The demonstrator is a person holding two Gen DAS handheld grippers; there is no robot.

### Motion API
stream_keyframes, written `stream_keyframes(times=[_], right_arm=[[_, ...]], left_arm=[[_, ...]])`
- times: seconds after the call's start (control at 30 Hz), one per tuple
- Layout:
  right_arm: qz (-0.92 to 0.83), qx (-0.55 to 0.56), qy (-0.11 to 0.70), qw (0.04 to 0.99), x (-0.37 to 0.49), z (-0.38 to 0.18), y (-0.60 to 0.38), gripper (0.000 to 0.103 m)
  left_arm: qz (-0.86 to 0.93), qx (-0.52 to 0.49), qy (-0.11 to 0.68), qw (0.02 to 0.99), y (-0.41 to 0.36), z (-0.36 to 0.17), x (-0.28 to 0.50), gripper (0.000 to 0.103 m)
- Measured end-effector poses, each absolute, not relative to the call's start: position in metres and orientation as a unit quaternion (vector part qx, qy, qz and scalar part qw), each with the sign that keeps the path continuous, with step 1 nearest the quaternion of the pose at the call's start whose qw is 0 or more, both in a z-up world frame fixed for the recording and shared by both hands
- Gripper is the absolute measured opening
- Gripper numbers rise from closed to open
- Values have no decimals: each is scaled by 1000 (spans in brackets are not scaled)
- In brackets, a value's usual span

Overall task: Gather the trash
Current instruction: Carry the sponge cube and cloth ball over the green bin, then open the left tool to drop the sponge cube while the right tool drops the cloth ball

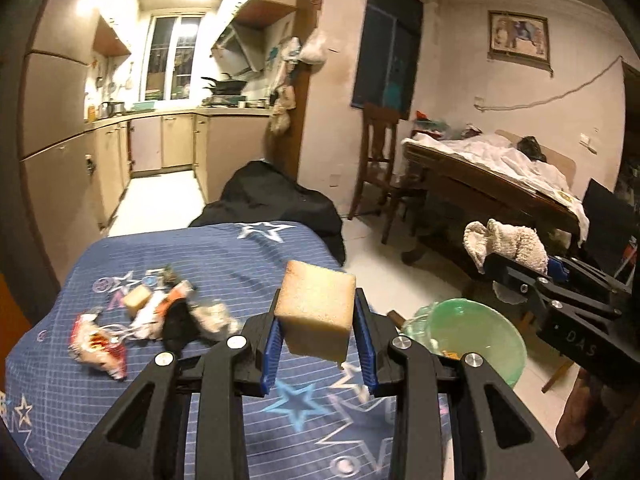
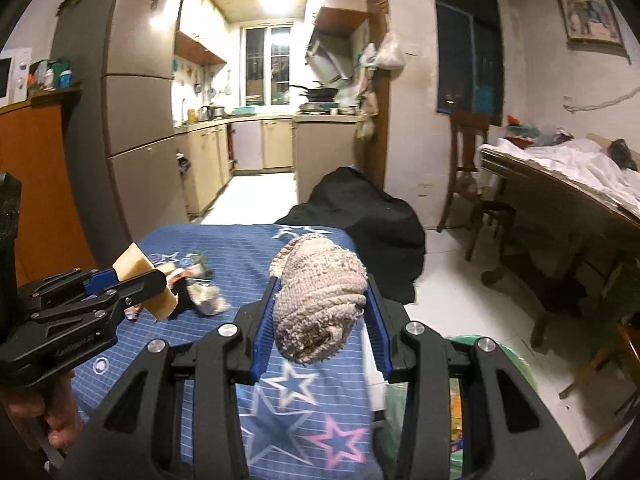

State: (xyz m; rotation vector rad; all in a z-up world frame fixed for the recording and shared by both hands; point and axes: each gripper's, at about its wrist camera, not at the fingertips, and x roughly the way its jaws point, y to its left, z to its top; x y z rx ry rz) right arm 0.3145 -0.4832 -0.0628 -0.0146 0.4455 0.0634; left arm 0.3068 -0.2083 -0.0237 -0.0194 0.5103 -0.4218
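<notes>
My left gripper (image 1: 318,334) is shut on a tan sponge block (image 1: 316,310) and holds it above the blue star-print cloth (image 1: 224,256). It also shows in the right wrist view (image 2: 132,280) with the sponge (image 2: 138,270). My right gripper (image 2: 320,318) is shut on a crumpled grey-white rag (image 2: 318,304), held above the cloth (image 2: 240,248). The rag also shows in the left wrist view (image 1: 506,242). A pile of trash (image 1: 160,316) lies on the cloth at the left: wrappers, a second sponge piece (image 1: 138,299), crumpled paper. A green-lined bin (image 1: 476,336) stands at the cloth's right edge.
A black bag (image 1: 272,196) lies on the floor beyond the cloth. A wooden chair (image 1: 378,160) and a wooden table (image 1: 480,184) with white sheets stand at the right. A fridge (image 2: 136,120) and the kitchen are at the back left.
</notes>
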Motion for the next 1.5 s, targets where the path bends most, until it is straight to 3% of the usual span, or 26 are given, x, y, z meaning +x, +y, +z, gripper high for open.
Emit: stream_keyframes(times=[0.67,1.07,1.5], right_arm=[[-71,55,294,952,309,-93,-637,39],[-70,103,392,912,343,-134,-704,39],[-51,126,490,861,372,-192,-735,39]], left_arm=[[-329,47,277,901,-396,-25,330,33],[-358,80,351,862,-488,-76,386,33],[-367,106,441,812,-533,-161,432,33]])
